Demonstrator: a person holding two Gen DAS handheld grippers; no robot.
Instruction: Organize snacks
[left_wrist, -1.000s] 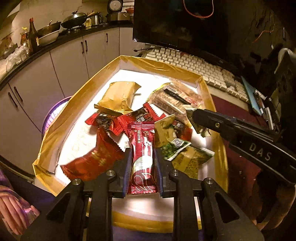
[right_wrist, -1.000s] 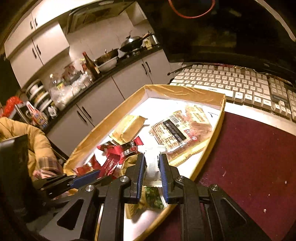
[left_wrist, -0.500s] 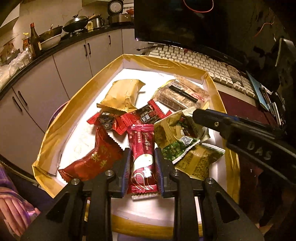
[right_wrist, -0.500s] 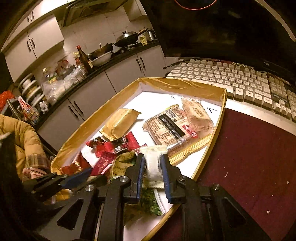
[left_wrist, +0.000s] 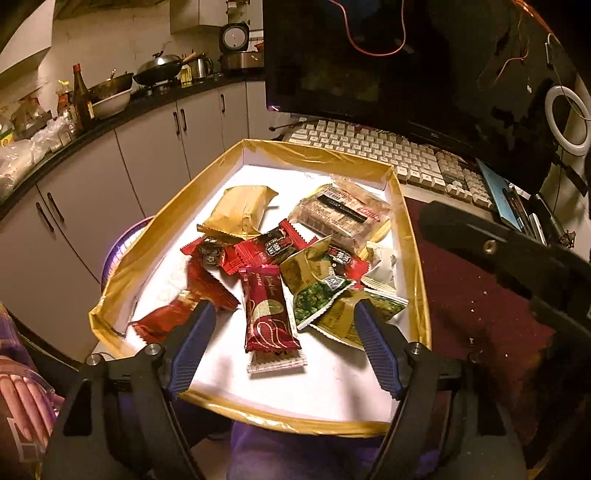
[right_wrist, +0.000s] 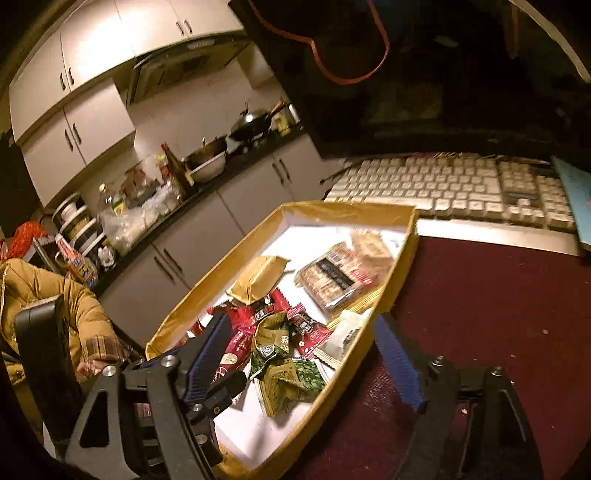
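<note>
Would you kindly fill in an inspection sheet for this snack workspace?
Surface: dark red mat, crumbs on it.
Job's things: gold-rimmed tray holds the snack packets; red bar packet lies flat between the left pads, untouched.
Clutter: white keyboard, monitor.
Grippers: left gripper and right gripper open, jaws just opened, nothing gripped.
Cables: orange wire across the monitor.
Surroundings: kitchen counter with wok, grey cabinets.

Ahead of my left tongs (left_wrist: 280, 332) the gold-rimmed white tray (left_wrist: 155, 240) is crowded with foil snack packets (left_wrist: 295, 258); only bare tray floor nearest me is free. Beyond, a white keyboard (left_wrist: 388, 151) blocks passage.
</note>
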